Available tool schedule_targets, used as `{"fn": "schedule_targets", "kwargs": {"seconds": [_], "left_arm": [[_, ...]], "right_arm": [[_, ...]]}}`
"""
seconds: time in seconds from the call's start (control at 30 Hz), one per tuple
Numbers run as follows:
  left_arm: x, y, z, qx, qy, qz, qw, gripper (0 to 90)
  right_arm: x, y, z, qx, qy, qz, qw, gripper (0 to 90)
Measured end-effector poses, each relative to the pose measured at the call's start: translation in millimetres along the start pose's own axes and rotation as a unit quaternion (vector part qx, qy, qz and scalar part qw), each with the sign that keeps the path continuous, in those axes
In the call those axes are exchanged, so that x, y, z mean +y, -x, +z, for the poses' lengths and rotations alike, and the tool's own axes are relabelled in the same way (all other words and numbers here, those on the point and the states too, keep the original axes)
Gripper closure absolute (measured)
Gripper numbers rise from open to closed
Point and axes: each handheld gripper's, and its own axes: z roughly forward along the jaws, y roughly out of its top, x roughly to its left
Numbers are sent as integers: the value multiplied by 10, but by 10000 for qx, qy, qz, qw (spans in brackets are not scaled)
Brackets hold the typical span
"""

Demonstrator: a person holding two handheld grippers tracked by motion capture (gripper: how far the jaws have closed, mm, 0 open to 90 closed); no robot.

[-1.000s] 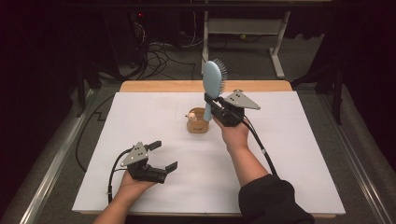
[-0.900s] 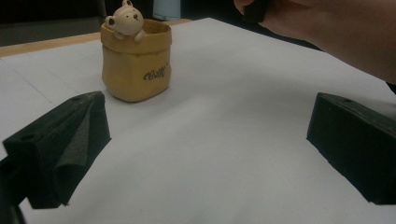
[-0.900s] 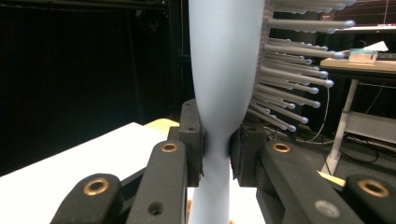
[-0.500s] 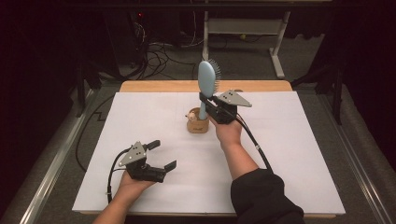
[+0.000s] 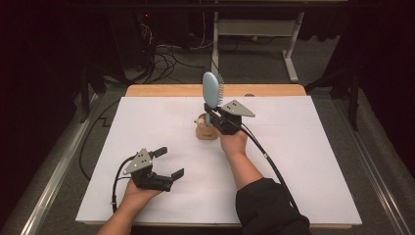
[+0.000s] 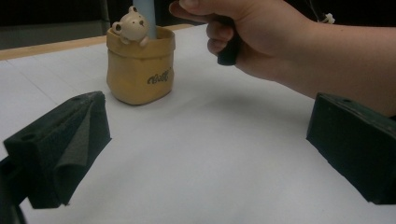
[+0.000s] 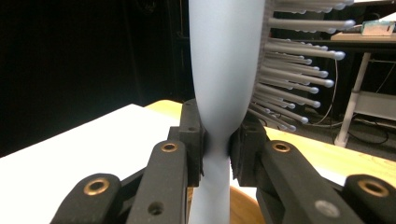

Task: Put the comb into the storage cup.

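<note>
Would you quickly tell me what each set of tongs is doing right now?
Left tongs: open, holding nothing, resting low on the white table.
Right tongs: closed on the blue hairbrush handle, above the bear cup.

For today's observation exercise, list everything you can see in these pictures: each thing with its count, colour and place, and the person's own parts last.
Hairbrush: one, light blue with pale bristles, upright, handle end down in the pot, neck clamped by the right gripper.
Pot: one, tan, with a small bear figure at its rim, mid-table.
Sheet: one, white, covering most of the tabletop.
Table: one, wooden edge showing at the far side.
Cables: several, dark, on the floor beyond the table.
Left gripper: one, black, open, low near the front left of the sheet.
Right gripper: one, black, shut on the hairbrush.
Hands: two, left and right, each holding a gripper.
</note>
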Motion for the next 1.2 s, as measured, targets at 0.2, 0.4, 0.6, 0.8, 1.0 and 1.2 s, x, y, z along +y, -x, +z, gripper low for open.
{"fn": "schedule_targets", "kwargs": {"seconds": [0.2, 0.4, 0.6, 0.8, 1.0, 1.2], "left_arm": [[6, -5, -6, 15, -2, 19, 10000, 9], [6, -4, -8, 14, 1, 24, 10000, 8], [6, -8, -9, 9, 5, 22, 10000, 9], [6, -8, -9, 9, 8, 19, 10000, 9], [6, -6, -9, 5, 9, 18, 10000, 9], [3, -4, -8, 7, 4, 17, 10000, 10]], "right_arm": [[-70, -3, 21, -21, -70, 41, 10000, 782], [-100, -17, 30, -13, -98, 51, 9999, 782], [-131, -9, 32, -27, -131, 68, 9999, 782], [-163, 7, 33, -41, -137, 126, 9998, 782], [-165, 4, 35, -47, -153, 99, 9998, 782], [-169, -2, 38, -56, -202, 84, 9997, 781]]}}
